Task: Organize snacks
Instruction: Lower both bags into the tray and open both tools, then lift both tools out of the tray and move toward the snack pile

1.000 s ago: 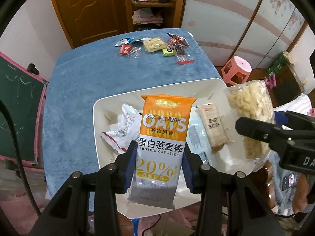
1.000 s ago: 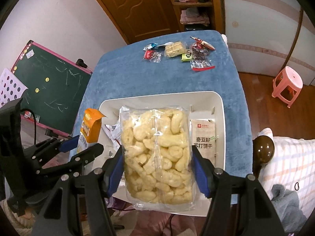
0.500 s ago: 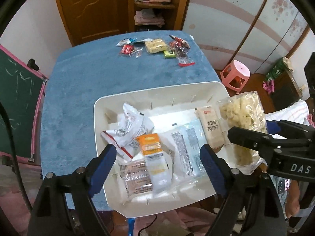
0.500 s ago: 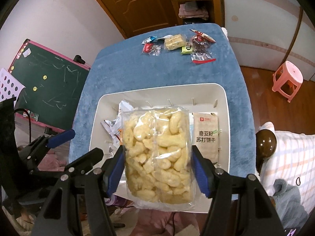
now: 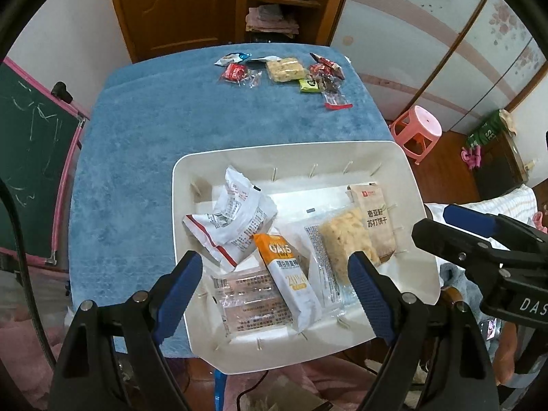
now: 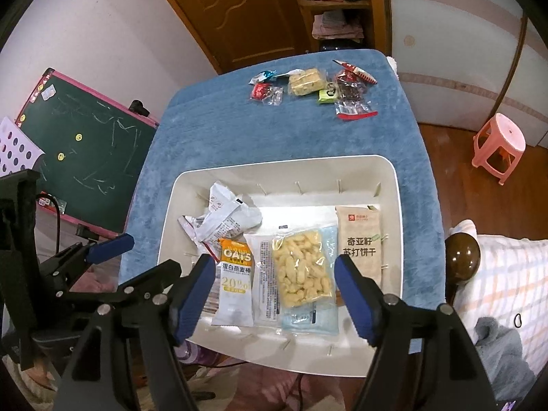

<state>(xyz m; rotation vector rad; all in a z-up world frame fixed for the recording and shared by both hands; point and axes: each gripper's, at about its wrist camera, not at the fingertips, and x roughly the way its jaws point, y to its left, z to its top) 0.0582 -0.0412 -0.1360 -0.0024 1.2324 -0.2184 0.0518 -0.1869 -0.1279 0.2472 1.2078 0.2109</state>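
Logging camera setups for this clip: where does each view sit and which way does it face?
Left wrist: sits on the left gripper, looking forward and down into the white bin; its own open fingers show, with the right gripper at the right edge.
Right wrist: sits on the right gripper, same downward look; the left gripper shows at the left.
Shared: bin, oat bar, loose snacks on the blue cloth.

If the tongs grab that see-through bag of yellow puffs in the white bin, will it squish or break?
Probably both. The puff bag is thin clear film over loose airy pieces, so it likely feels light and crinkly, and a hard squeeze could crush puffs. It lies flat on other packets in the bin, so it may slide.
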